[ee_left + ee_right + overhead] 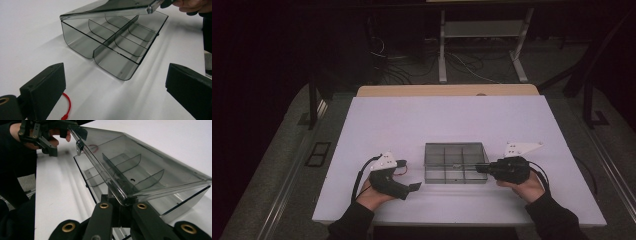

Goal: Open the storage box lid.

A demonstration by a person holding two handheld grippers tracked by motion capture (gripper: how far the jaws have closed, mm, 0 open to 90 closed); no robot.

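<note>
Fingers first: our right gripper (486, 167) pinches the front edge of the lid (140, 167), jaws pressed tight on it, so the smoky clear compartment box (455, 162) opens; the lid sits lifted at a slant, hinged at the box's far side. Our left gripper (414, 186) waits with jaws spread wide and nothing between them, just left of the box, apart from it. The box rests on the white table (412, 120). A red cord (67, 105) lies by the left jaws, short of the box.
</note>
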